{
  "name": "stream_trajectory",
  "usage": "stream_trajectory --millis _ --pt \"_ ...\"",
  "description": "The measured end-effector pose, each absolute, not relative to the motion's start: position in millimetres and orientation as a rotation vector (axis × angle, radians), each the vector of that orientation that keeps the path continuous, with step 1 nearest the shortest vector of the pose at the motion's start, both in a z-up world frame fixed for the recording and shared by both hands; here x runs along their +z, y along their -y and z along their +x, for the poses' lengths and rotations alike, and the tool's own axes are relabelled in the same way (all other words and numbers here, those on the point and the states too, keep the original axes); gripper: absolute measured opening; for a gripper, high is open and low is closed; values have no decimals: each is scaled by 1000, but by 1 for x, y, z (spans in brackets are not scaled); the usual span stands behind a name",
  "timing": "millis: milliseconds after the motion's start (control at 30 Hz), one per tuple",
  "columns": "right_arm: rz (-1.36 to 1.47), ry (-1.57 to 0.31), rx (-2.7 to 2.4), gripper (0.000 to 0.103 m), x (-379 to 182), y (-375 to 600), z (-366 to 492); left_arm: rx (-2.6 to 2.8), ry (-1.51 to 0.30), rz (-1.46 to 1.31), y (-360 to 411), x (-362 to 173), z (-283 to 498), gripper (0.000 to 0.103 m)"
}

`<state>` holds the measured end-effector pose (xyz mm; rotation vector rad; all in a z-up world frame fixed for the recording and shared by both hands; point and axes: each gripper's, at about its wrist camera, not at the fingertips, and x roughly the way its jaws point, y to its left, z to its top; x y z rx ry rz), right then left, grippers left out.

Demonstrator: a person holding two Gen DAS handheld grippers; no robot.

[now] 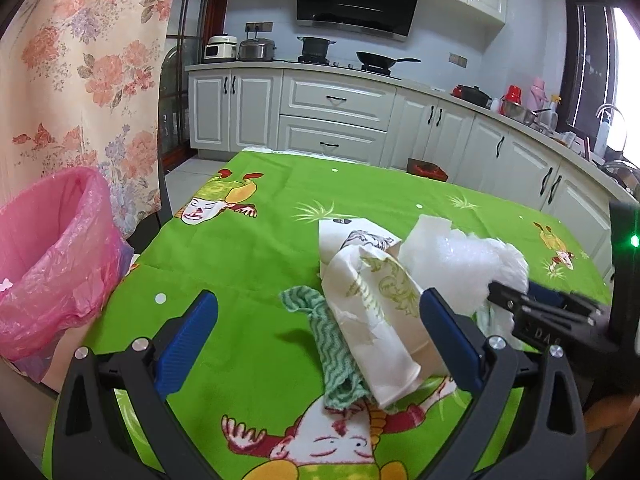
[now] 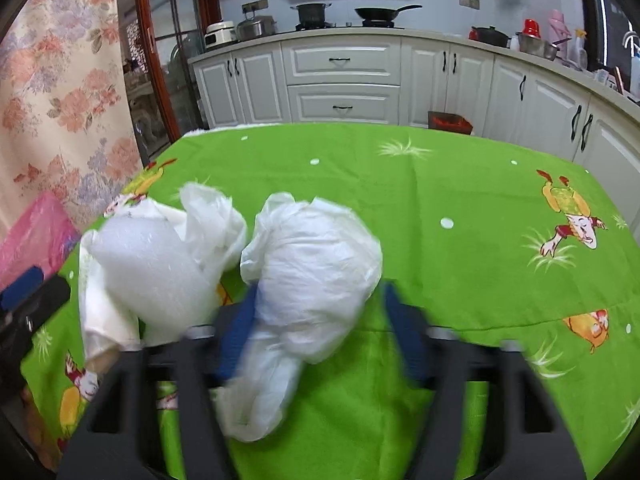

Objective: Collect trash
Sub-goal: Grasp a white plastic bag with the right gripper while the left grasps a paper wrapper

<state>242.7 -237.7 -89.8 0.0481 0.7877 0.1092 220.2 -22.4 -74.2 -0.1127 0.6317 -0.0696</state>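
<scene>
On the green tablecloth (image 1: 248, 248) lies a pile of trash: a crushed paper cup with gold print (image 1: 376, 308), a green knitted rag (image 1: 332, 344), a white foam piece (image 1: 452, 264) and white plastic. My left gripper (image 1: 320, 332) is open, its blue fingers to either side of the cup and rag. In the right wrist view a crumpled white plastic bag (image 2: 316, 272) lies between the open blue fingers of my right gripper (image 2: 324, 320), which is blurred. The foam and plastic (image 2: 160, 264) lie to its left. The right gripper also shows in the left wrist view (image 1: 516, 300).
A bin lined with a pink bag (image 1: 52, 264) stands off the table's left edge, by a floral curtain (image 1: 80, 80). White kitchen cabinets (image 1: 336, 108) with pots on the counter run behind the table. A small dark bin (image 2: 448, 122) sits on the floor beyond.
</scene>
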Motion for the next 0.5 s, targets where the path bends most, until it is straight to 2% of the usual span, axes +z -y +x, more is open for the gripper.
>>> stream_trajectory --millis 33,133,500 --pt "60 -784 117 36 -90 241 239 -70 -632 -114 23 -74 221 98" --pt "69 -757 127 31 -87 248 228 -70 -631 -110 29 -72 226 98" --pt "114 -727 124 31 -83 267 205 -23 -686 -89 52 -79 244 98"
